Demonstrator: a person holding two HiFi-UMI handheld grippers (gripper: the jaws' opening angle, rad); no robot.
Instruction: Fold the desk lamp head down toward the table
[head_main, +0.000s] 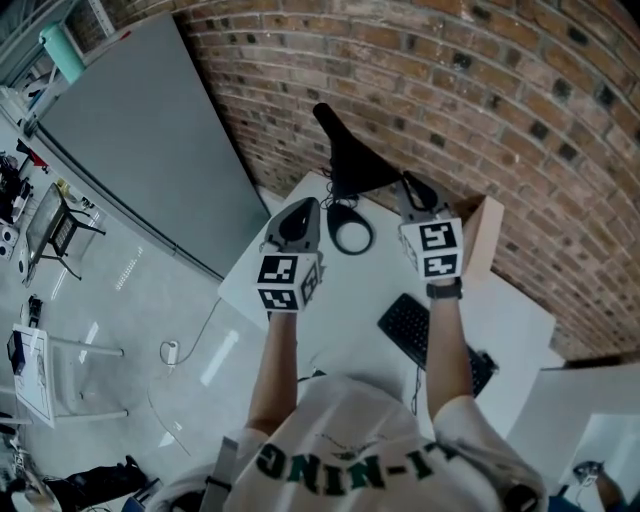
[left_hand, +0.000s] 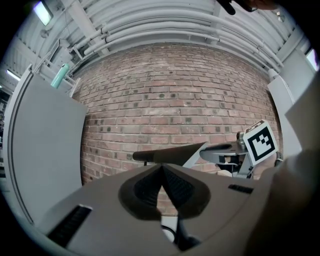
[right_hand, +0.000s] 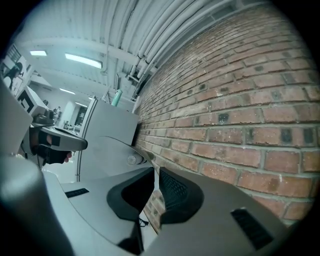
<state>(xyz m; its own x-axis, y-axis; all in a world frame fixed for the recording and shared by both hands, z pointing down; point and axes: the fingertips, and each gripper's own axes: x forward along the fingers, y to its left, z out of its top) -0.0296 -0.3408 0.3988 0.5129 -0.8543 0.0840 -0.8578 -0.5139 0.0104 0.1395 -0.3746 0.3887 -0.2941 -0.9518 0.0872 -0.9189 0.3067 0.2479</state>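
Observation:
A black desk lamp stands at the table's far edge by the brick wall. Its wide head (head_main: 352, 158) is raised above its ring-shaped base (head_main: 350, 231). My left gripper (head_main: 304, 208) hovers left of the base and below the head, shut, with nothing held. In the left gripper view the lamp head (left_hand: 170, 153) lies just beyond the shut left gripper (left_hand: 161, 169). My right gripper (head_main: 409, 183) is at the head's right edge, shut and empty; whether it touches is unclear. The right gripper (right_hand: 156, 174) points along the wall, with the lamp head (right_hand: 117, 149) to its left.
The white table (head_main: 350, 290) has a black keyboard (head_main: 418, 337) at its near right and a cardboard box (head_main: 482, 228) against the brick wall (head_main: 480, 110). A large grey panel (head_main: 150, 140) leans at the left. A cable and plug (head_main: 170, 352) lie on the floor.

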